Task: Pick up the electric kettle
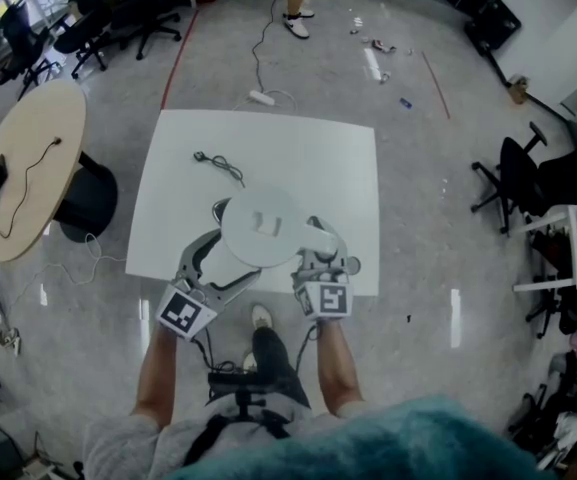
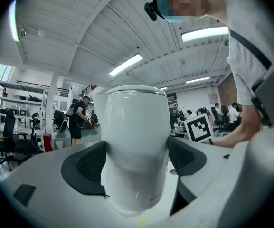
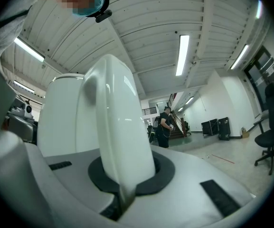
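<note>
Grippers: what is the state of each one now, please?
Left gripper: closed on the kettle.
Right gripper: closed on its handle.

We see bright, even light from ceiling strips (image 3: 183, 54), glare on the floor (image 1: 453, 318), fisheye-dark edges.

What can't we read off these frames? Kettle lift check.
- kettle underside and any gap above the table: head view, its own top covers it.
- cable ends: head view, too small to tell a plug.
- Water level in the kettle: opaque wall, all views.
</note>
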Tool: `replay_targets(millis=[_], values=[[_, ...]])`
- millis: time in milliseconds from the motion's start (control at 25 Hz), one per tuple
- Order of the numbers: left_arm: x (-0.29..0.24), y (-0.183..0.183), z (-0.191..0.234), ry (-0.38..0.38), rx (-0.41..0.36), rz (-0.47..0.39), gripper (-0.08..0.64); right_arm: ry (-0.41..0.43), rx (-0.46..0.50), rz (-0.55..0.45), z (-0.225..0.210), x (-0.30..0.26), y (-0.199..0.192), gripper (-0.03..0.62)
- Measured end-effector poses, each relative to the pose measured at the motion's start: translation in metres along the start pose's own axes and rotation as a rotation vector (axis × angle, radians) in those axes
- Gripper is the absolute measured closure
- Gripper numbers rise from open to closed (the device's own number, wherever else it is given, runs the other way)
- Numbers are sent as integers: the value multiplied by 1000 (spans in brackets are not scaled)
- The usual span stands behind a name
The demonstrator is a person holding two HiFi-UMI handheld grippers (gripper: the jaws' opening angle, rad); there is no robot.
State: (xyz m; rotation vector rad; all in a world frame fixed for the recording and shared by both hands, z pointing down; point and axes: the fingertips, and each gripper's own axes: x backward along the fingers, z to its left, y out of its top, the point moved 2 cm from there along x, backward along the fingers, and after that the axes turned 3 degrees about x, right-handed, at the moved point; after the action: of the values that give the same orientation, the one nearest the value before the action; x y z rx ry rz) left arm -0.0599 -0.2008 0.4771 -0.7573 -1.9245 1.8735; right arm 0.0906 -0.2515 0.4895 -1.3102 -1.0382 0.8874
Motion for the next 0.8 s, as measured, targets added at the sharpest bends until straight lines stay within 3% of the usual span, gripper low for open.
replay_targets(millis=[800], values=[[49,35,-33,13,-13,-33,152,-6,-4,-31,31,44,43,591]])
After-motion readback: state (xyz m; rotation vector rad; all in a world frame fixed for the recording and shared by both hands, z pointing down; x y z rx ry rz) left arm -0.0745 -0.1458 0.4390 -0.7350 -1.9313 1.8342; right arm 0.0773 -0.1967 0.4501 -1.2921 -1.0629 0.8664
